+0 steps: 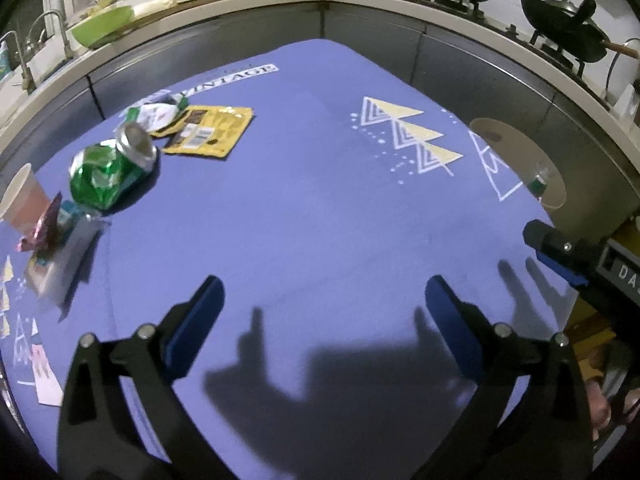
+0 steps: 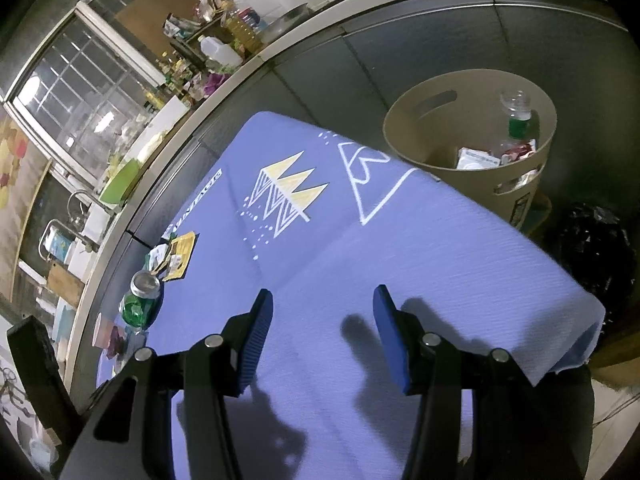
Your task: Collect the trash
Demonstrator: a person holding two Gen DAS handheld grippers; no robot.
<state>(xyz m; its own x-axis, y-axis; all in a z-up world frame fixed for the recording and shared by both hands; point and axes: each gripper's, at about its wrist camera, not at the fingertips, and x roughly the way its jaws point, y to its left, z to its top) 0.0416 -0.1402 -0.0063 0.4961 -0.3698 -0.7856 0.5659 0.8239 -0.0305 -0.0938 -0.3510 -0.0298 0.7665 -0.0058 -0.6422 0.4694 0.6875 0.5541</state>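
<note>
My left gripper (image 1: 324, 300) hangs over the blue cloth with its jaws wide apart and nothing between them. Trash lies at the cloth's left side: a crushed green can (image 1: 110, 168), a yellow-black wrapper (image 1: 206, 132), a green-white wrapper (image 1: 156, 114), a pink paper cup (image 1: 22, 198) and a small carton (image 1: 60, 258). My right gripper (image 2: 322, 314) stands half open above the cloth near its right end, empty. The beige bin (image 2: 480, 128) beyond the cloth's far right edge holds a bottle and wrappers. The can (image 2: 140, 298) and yellow wrapper (image 2: 180, 256) show far left in the right wrist view.
The blue cloth (image 1: 320, 200) with white and yellow patterns covers the table. A kitchen counter (image 1: 360, 0) with woks, a green bowl (image 1: 102, 26) and a sink curves behind. A black bag (image 2: 592, 260) sits right of the bin. The other gripper's finger (image 1: 554, 252) shows at the right.
</note>
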